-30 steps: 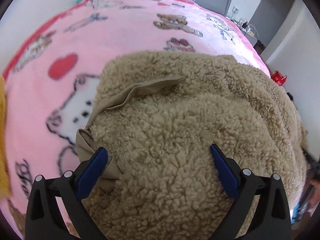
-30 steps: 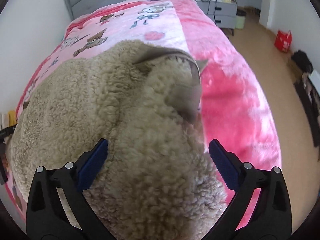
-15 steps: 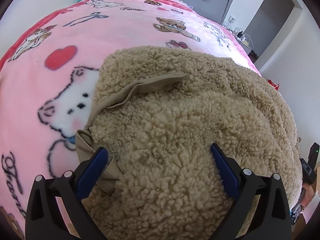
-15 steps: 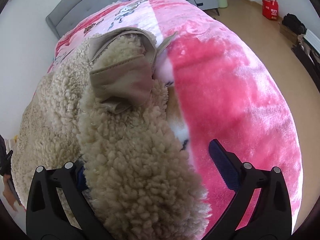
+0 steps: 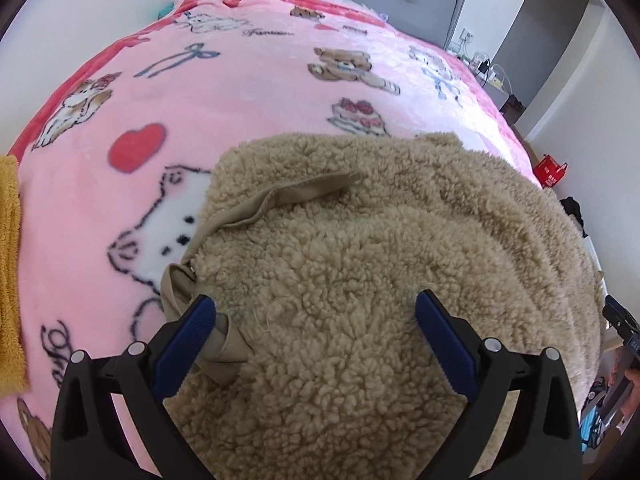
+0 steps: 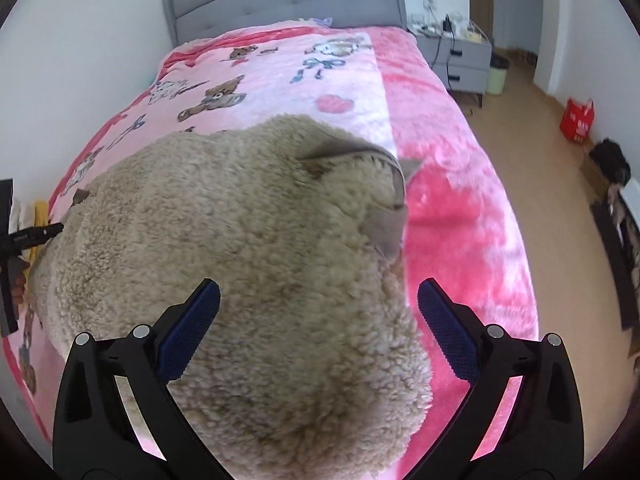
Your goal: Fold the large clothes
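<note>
While both tools, left (image 5: 312,312) and right (image 6: 318,304), hover spread over the fleece coat (image 5: 360,280), its near edge is cut off.

The right tongs (image 6: 318,322) hang with their blue-padded jaws spread wide over a tan fleece garment (image 6: 224,248), which lies bunched on the pink cartoon-print blanket (image 6: 448,216) of a bed with a grey headboard (image 6: 288,4). A smooth beige lining flap (image 6: 384,220) shows at the garment's right edge. On the wooden floor to the right stand a grey nightstand (image 6: 464,60) and a red bag (image 6: 578,118).
</note>
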`<state>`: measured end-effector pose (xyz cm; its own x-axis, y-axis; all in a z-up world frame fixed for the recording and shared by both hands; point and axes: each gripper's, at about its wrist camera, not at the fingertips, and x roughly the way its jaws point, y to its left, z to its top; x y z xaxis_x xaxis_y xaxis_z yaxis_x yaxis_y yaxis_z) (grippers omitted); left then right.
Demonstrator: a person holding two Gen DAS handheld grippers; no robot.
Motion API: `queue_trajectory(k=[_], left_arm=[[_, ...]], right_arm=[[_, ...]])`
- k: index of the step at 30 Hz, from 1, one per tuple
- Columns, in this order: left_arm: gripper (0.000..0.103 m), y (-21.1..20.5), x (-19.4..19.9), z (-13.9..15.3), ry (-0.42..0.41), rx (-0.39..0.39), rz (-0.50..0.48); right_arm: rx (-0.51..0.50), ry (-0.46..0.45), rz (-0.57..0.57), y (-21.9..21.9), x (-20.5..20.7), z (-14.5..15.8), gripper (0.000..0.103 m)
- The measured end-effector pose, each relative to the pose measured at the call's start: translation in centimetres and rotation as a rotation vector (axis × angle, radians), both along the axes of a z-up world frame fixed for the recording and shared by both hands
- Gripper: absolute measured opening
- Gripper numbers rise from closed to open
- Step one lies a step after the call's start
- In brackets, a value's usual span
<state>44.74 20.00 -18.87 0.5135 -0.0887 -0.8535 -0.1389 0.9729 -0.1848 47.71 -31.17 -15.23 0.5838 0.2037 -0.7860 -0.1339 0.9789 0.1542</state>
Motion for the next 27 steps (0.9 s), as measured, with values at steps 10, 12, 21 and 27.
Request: queue_trajectory(k=[10,12,21,27], left_arm=[[0.098,6.5,-3.3,1.2,-0.043,-0.244,0.130],[0.098,8.8,-3.6,-0.1,-0.021,-0.330,0.150],[0.098,13.6,-0.4,-7.6,0.177,-0.723,0.033],[0.098,12.6,1.8,-9.0,0.227,-0.853,-0.109]], right_arm=[[-0.020,-0.128,0.107,6.2,-1.0,5.7,0.095],[0.020,-0.130,0.116,7.6,-0.9,6.3,0.095],[0.132,-0.092,0.121,15.3,1.2,7.3,0.095],[0.093,-0.074,0.224,21.7,2.6,8.1,0.095]])
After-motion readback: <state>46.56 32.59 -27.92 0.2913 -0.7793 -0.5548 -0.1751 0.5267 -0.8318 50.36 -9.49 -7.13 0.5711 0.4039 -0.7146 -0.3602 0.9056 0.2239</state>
